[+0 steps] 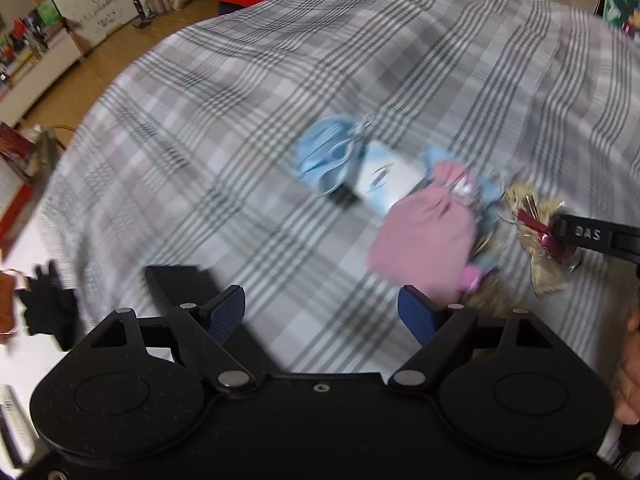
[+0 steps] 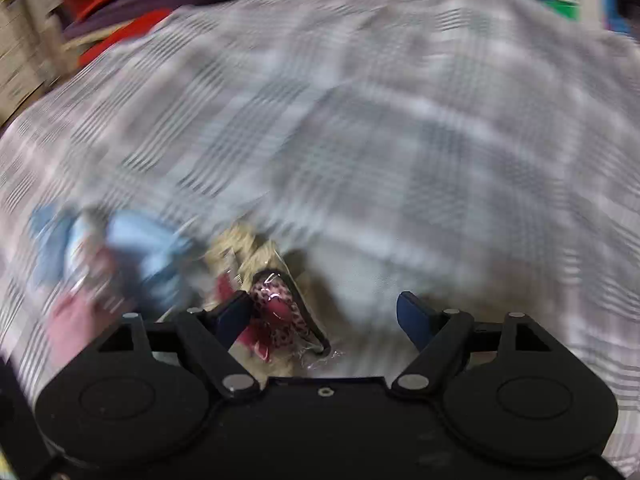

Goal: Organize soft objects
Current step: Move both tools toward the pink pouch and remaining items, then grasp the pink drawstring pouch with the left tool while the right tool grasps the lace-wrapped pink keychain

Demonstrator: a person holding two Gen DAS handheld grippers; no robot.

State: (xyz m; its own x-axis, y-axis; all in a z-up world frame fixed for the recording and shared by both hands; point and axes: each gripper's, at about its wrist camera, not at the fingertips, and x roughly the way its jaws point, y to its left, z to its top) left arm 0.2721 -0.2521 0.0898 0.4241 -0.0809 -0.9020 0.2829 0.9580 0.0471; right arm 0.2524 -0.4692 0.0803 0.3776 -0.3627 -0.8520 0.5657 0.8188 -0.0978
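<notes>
Crinkly cellophane bag (image 2: 276,300) is sitting off-centre in the gaping right gripper (image 2: 324,316), risking slipping; left gripper (image 1: 322,312) is hovering unclenched, empty.

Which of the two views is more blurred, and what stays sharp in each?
Right wrist view: heavy motion smear over the plaid bedcover and soft toys; only the right gripper is crisp. Left wrist view: milder blur, pink pouch soft-edged, left gripper sharp, fisheye bending at the edges.

soft daylight, heavy motion blur, fisheye warping
</notes>
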